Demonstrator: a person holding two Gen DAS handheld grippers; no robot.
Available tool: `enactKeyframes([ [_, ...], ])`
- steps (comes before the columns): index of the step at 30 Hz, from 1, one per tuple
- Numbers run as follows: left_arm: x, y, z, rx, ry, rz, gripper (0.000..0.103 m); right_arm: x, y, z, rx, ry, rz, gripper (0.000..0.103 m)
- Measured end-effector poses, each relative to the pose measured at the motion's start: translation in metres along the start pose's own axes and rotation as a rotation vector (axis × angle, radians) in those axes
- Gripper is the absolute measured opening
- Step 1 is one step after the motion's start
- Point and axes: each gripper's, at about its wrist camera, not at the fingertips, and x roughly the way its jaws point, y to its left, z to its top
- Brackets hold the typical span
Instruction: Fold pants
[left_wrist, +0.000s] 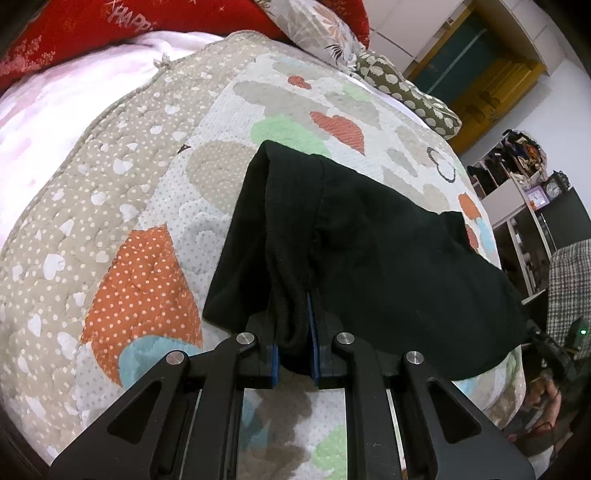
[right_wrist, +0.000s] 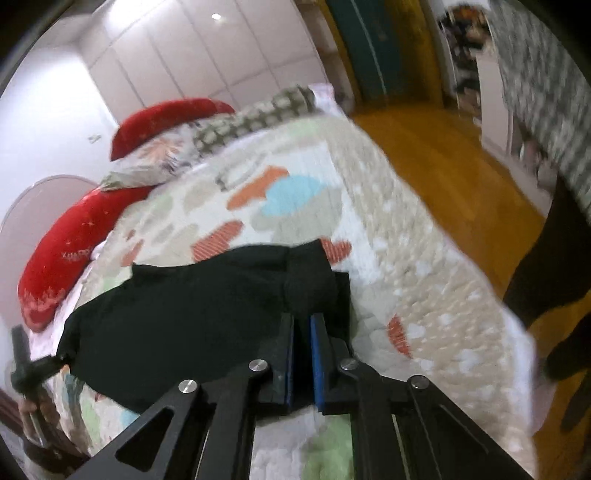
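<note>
Black pants (left_wrist: 369, 251) hang stretched between my two grippers above a quilted bedspread (left_wrist: 140, 206). My left gripper (left_wrist: 291, 295) is shut on a bunched edge of the pants, with fabric pinched between its blue pads (left_wrist: 312, 332). In the right wrist view, my right gripper (right_wrist: 301, 321) is shut on the other end of the pants (right_wrist: 192, 314). The cloth sags toward the left gripper, which shows at the far left in the right wrist view (right_wrist: 33, 369). The right wrist view is blurred.
The bedspread (right_wrist: 332, 206) has orange, green and blue patches. Red pillows (right_wrist: 59, 266) and patterned pillows (left_wrist: 314, 26) lie at the head of the bed. A wooden floor (right_wrist: 443, 155) lies beyond the bed's edge. Shelves (left_wrist: 517, 192) stand at the right.
</note>
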Motion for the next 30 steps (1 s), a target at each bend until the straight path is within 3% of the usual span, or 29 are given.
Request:
enactKeyframes([
  [2, 0.000, 0.001, -0.003, 0.000, -0.006, -0.002, 0.011, -0.007, 0.003, -0.003, -0.015, -0.002, -0.002, 0.007],
  [7, 0.011, 0.006, -0.003, -0.033, 0.009, 0.002, 0.011, 0.028, -0.005, -0.011, -0.011, 0.095, -0.087, 0.007],
  [9, 0.008, 0.004, -0.003, -0.025, 0.007, 0.006, 0.012, 0.029, -0.010, -0.012, 0.017, 0.088, -0.081, 0.007],
  [13, -0.012, 0.000, -0.004, 0.004, -0.018, 0.076, 0.029, 0.006, -0.002, -0.006, 0.015, 0.021, -0.083, 0.009],
  [14, -0.018, -0.001, -0.004, 0.011, -0.035, 0.093, 0.029, -0.001, 0.004, -0.003, -0.001, -0.002, -0.085, 0.009],
  [20, -0.046, -0.020, -0.004, 0.088, -0.119, 0.178, 0.029, 0.003, 0.044, 0.002, -0.071, 0.002, 0.057, 0.009],
  [21, -0.048, -0.024, -0.003, 0.099, -0.126, 0.177, 0.031, 0.007, 0.051, 0.000, -0.090, 0.010, 0.062, 0.009],
  [24, -0.049, -0.042, -0.003, 0.146, -0.166, 0.175, 0.054, 0.024, 0.073, -0.005, -0.141, 0.049, 0.082, 0.009],
  [30, -0.026, -0.070, 0.002, 0.190, -0.179, 0.174, 0.054, 0.041, 0.088, -0.013, -0.151, 0.071, 0.091, 0.009],
])
